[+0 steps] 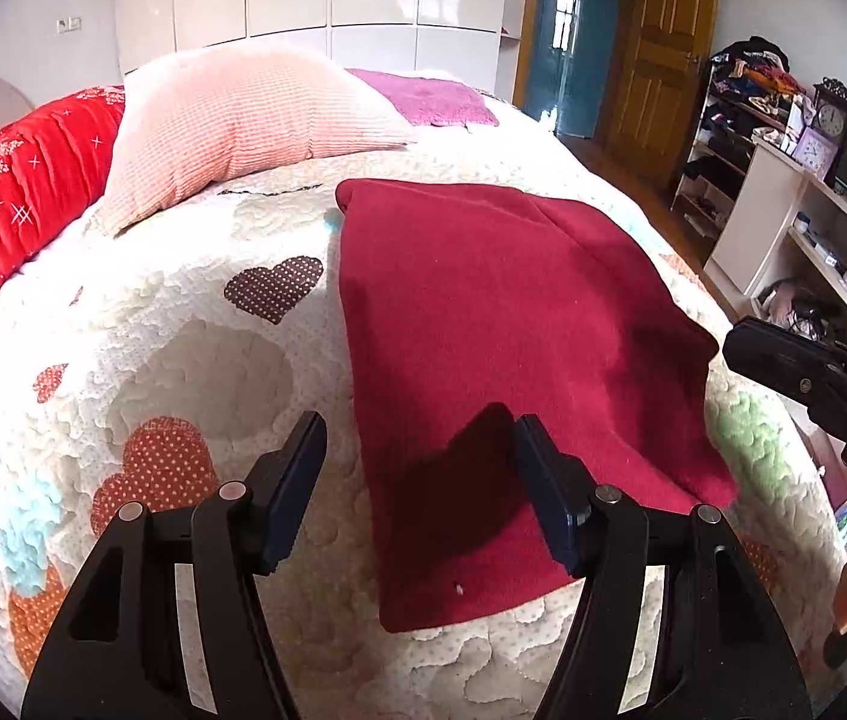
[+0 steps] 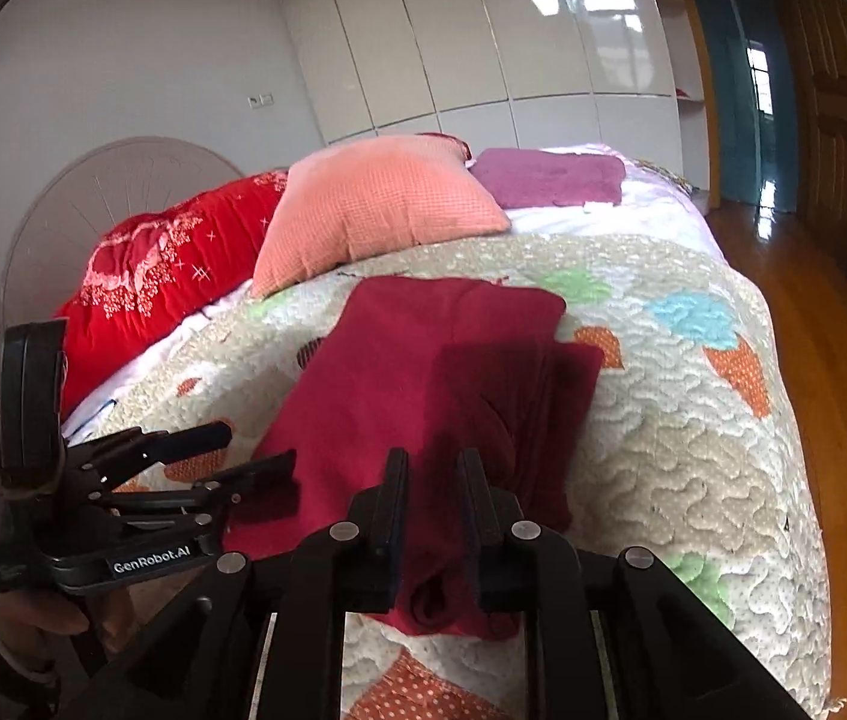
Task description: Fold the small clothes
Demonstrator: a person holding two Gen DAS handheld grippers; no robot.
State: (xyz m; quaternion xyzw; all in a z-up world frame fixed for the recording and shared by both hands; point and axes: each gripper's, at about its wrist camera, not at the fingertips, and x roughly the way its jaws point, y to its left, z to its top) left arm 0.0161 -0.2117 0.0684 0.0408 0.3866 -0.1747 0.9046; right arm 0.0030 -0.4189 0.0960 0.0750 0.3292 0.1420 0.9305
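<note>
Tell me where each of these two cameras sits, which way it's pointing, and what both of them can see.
Left wrist: sits behind the open left gripper, above the near edge of the dark red garment, facing up the bed toward the pink pillow; the right gripper's body enters at right.
Right wrist: sits behind the right gripper, its fingers close together around a garment fold, facing the same way; the left gripper and holding hand show at left.
Shared: garment, pillow, quilt, white wardrobe.
</note>
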